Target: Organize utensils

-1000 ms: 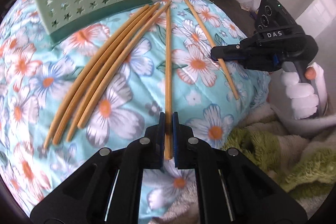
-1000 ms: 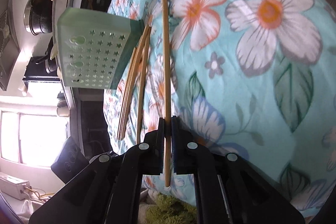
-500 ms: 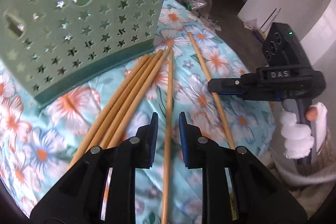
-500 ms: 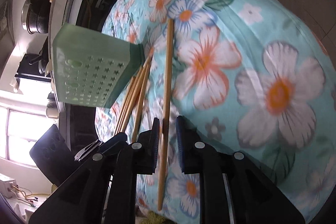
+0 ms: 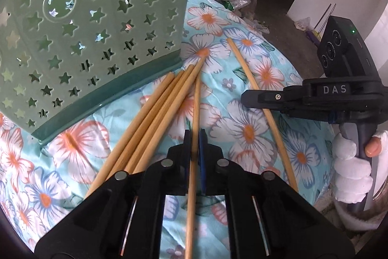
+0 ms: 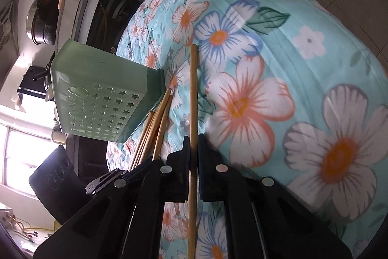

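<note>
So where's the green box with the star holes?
In the left wrist view, the green holder stands upper left on the flowery cloth, just beyond the tips of the bundled chopsticks.

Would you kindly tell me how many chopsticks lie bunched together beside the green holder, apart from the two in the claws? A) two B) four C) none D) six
B, since the left wrist view shows four chopsticks fanned side by side on the floral cloth below the green holder, separate from the ones in each claw.
</note>
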`<state>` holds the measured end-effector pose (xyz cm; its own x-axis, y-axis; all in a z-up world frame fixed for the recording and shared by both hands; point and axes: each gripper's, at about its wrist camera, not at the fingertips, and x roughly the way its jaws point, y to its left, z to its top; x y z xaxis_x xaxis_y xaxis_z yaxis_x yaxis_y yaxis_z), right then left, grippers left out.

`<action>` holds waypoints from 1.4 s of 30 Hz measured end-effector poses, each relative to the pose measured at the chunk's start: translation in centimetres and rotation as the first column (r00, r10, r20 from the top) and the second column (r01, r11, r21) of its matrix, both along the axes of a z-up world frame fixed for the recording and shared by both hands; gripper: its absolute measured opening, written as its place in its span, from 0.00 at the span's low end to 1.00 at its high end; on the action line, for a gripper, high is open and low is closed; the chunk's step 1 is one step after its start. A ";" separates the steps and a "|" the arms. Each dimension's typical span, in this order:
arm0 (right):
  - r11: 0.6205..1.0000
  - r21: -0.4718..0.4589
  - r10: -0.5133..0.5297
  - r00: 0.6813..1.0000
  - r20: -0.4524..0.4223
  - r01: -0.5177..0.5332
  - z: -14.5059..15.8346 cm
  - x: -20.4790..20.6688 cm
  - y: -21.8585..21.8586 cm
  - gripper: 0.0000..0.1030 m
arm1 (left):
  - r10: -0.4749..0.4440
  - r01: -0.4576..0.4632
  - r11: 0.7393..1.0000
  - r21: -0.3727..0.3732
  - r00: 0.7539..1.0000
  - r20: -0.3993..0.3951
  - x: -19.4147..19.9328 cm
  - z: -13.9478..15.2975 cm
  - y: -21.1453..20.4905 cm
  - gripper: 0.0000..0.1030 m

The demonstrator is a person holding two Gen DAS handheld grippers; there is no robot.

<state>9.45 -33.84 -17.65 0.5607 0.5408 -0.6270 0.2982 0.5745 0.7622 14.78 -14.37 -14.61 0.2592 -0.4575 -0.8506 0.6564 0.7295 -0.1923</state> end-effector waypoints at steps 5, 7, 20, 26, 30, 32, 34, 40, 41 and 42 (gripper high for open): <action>1.000 0.022 -0.019 1.000 -0.010 0.020 -0.2 -2.5 -0.7 0.06 | -0.013 0.013 1.000 0.018 1.000 -0.023 -1.2 0.3 0.3 0.05; 0.999 0.030 -0.010 1.000 -0.013 0.010 -0.2 -2.8 -0.7 0.06 | -0.007 0.008 1.000 0.018 1.000 -0.026 -1.2 0.4 0.5 0.05; 1.000 0.021 0.004 1.000 -0.020 -0.003 -0.2 -1.7 -0.6 0.07 | 0.022 -0.022 1.000 0.001 0.999 -0.044 0.9 -0.1 -0.7 0.09; 1.000 0.018 -0.001 1.000 -0.019 0.001 -0.2 -1.4 -0.3 0.07 | 0.031 -0.031 1.000 -0.002 0.999 -0.039 1.4 -0.2 -1.4 0.09; 1.000 0.022 -0.001 1.000 -0.020 0.002 -0.2 -1.4 -0.4 0.07 | 0.035 -0.035 0.999 -0.002 0.999 -0.037 0.9 -0.2 -1.0 0.09; 1.000 0.021 0.000 1.000 -0.020 0.001 -0.3 -1.4 -0.4 0.07 | 0.035 -0.035 0.999 -0.002 0.999 -0.036 0.8 -0.2 -1.0 0.09; 1.000 0.022 -0.001 1.000 -0.020 0.001 -0.2 -1.4 -0.3 0.07 | 0.036 -0.036 0.999 -0.002 0.999 -0.037 0.8 -0.2 -0.9 0.09; 1.000 0.021 -0.001 1.000 -0.020 0.001 -0.3 -1.4 -0.3 0.07 | 0.035 -0.035 0.999 -0.002 0.999 -0.037 0.8 -0.2 -0.8 0.09; 1.000 0.022 -0.001 1.000 -0.020 0.001 -0.3 -1.4 -0.3 0.07 | 0.035 -0.035 0.999 -0.003 0.999 -0.037 0.8 -0.2 -0.8 0.09; 1.000 0.023 -0.001 1.000 -0.020 0.002 -0.3 -1.4 -0.3 0.07 | 0.035 -0.035 0.999 -0.003 0.999 -0.038 0.8 -0.2 -0.8 0.09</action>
<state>8.08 -34.11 -17.92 0.5490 0.5542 -0.6257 0.3141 0.5569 0.7689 15.53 -15.16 -14.84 0.2431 -0.4516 -0.8584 0.6225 0.7514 -0.2190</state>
